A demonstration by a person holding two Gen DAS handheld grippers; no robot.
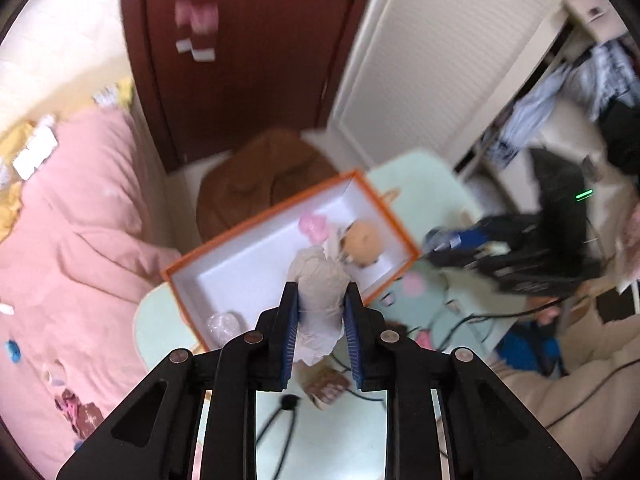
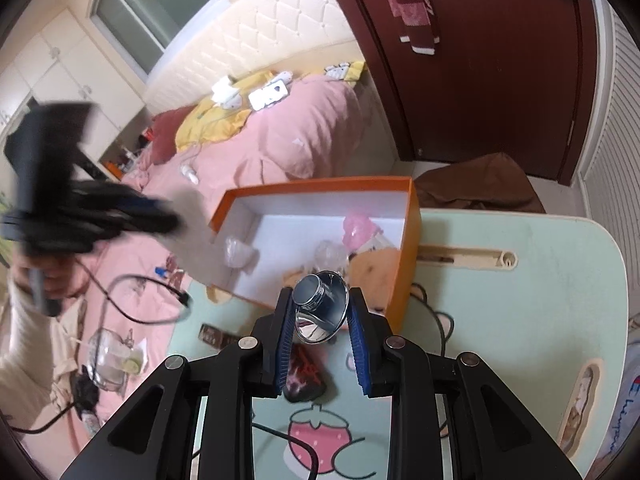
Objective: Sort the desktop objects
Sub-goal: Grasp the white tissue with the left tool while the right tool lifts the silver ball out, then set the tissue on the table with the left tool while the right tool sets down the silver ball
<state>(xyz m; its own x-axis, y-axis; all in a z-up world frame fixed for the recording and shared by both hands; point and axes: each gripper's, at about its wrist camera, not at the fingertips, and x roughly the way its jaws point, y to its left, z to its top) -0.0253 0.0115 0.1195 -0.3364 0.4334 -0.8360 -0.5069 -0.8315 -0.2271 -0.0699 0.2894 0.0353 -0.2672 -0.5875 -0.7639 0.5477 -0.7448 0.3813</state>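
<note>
Your left tool (image 1: 321, 300) grips a pale cloth bundle (image 1: 320, 292) above the orange box (image 1: 384, 200); your right tool (image 2: 319, 304) clamps a round mirror (image 2: 320, 306), box at 12 o'clock.

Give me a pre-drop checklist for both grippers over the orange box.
1. Left gripper clamped on the beige cloth bundle: ok.
2. Right gripper clamped on the round silver mirror: ok.
3. Orange box open on the green table: ok.
4. Bare white floor left inside the box: ok.
5. Bundle fully above the box: cannot tell.
6. Black cable clear of the right gripper: ok.
</note>
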